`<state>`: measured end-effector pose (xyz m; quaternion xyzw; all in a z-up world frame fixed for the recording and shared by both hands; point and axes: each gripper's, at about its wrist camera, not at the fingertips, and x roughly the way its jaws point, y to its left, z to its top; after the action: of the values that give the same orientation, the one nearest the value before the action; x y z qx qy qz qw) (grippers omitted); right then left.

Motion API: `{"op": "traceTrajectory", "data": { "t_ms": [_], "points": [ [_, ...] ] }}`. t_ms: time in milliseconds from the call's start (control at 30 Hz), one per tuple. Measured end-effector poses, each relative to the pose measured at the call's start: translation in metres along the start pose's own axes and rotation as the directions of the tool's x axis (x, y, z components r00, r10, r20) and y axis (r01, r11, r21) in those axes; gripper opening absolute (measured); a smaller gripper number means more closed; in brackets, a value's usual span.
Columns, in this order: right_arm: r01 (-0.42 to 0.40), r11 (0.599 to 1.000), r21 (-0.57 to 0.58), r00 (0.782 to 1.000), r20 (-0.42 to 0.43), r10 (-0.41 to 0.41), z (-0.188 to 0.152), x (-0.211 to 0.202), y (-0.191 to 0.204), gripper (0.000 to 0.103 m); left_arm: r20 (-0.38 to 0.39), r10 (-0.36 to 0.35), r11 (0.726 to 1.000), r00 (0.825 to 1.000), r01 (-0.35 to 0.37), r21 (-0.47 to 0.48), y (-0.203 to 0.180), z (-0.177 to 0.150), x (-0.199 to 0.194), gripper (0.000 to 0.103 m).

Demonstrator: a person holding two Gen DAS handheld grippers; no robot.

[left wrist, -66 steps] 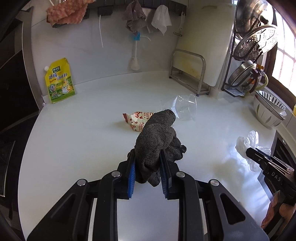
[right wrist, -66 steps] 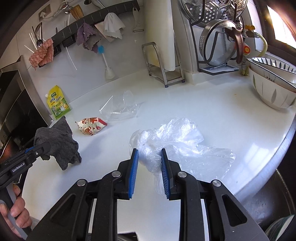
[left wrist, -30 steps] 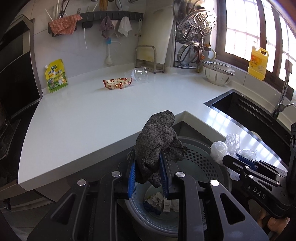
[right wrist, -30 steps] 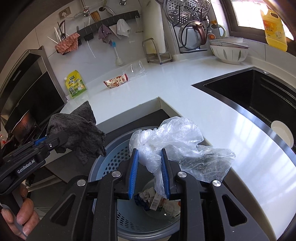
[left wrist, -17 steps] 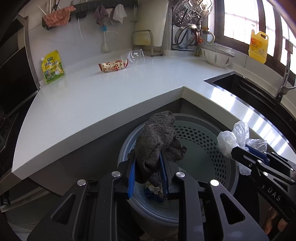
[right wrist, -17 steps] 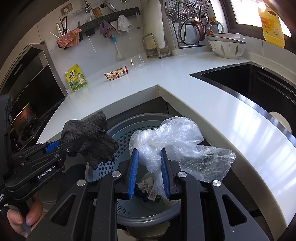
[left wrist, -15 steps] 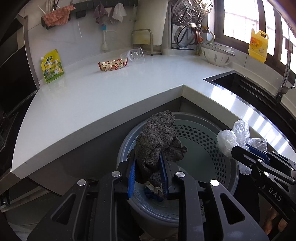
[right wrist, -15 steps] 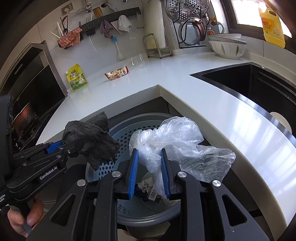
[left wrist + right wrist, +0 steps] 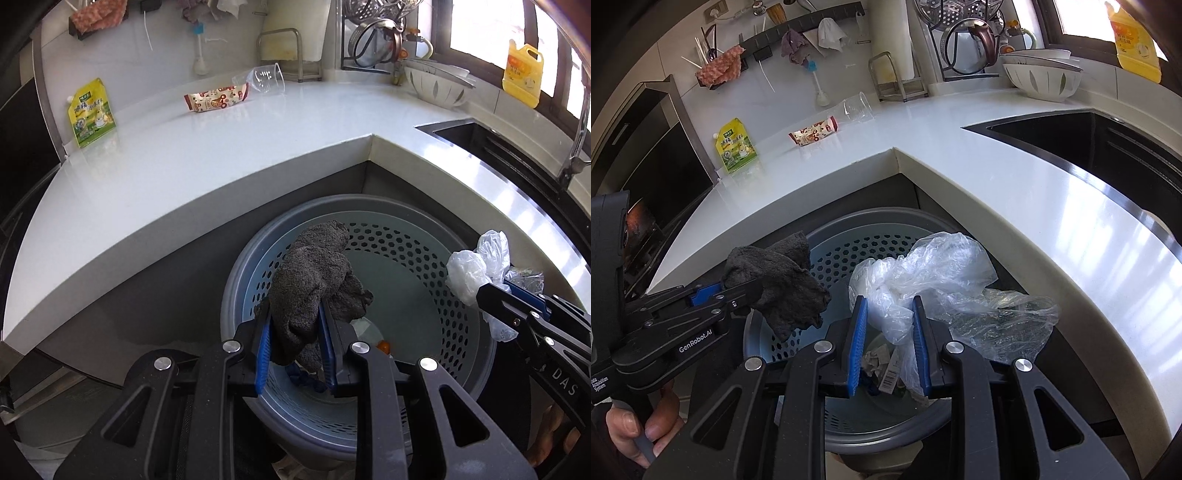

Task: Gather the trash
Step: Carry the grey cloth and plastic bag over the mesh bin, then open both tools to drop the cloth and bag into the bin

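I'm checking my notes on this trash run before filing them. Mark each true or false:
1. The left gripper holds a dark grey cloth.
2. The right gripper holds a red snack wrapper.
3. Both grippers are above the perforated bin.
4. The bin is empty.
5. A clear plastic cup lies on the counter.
1. True: the left gripper is shut on the dark grey cloth.
2. False: the right gripper holds a crumpled clear plastic bag; the red snack wrapper lies on the white counter.
3. True: both are above the perforated bin.
4. False: paper scraps lie inside.
5. True: clear plastic cup.

Left gripper (image 9: 295, 332) pitched down, jaws clamped on rag (image 9: 314, 273); right gripper (image 9: 886, 332) likewise, pinching bag (image 9: 923, 273); hand (image 9: 639, 424) below.
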<state>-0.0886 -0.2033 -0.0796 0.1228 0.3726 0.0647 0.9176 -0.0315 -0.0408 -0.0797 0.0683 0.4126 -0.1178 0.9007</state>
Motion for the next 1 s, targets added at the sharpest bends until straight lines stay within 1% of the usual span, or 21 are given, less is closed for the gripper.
{"op": "traceTrajectory", "data": {
  "t_ms": [133,333,467,700,900,933,967,1000],
  "points": [
    [-0.003,1.000,0.015,1.000,-0.023,0.003,0.000,0.011,-0.007,0.023,-0.026,0.000,1.000,1.000,0.000,0.006,0.001,0.002,0.015,0.023],
    [-0.006,1.000,0.002,0.999,-0.053,0.006,0.002,0.026,-0.010,0.023,-0.072,-0.020,1.000,0.997,0.021,0.012,0.000,0.007,0.037,0.023],
    [-0.007,1.000,-0.011,0.997,-0.074,0.006,0.002,0.035,-0.008,0.023,-0.086,-0.031,0.999,0.996,0.032,0.007,0.002,0.009,0.046,0.023],
    [-0.008,1.000,-0.024,0.995,-0.098,0.005,0.000,0.043,-0.005,0.024,-0.095,-0.043,0.999,0.995,0.043,-0.011,0.008,0.010,0.052,0.024],
    [-0.006,1.000,-0.023,0.995,-0.096,0.004,0.000,0.040,-0.005,0.025,-0.093,-0.052,0.999,0.994,0.051,-0.021,0.012,0.008,0.049,0.026],
    [-0.002,1.000,-0.024,0.996,-0.090,0.000,0.001,0.039,-0.005,0.025,-0.089,-0.053,0.998,0.995,0.051,-0.024,0.013,0.008,0.048,0.027],
    [0.000,1.000,-0.025,0.996,-0.085,-0.003,0.002,0.038,-0.004,0.028,-0.084,-0.050,0.998,0.995,0.048,-0.026,0.013,0.009,0.046,0.032],
    [-0.001,1.000,-0.027,0.997,-0.082,-0.002,0.002,0.036,-0.003,0.029,-0.076,-0.050,0.998,0.996,0.048,-0.029,0.014,0.009,0.044,0.041]
  ]
}}
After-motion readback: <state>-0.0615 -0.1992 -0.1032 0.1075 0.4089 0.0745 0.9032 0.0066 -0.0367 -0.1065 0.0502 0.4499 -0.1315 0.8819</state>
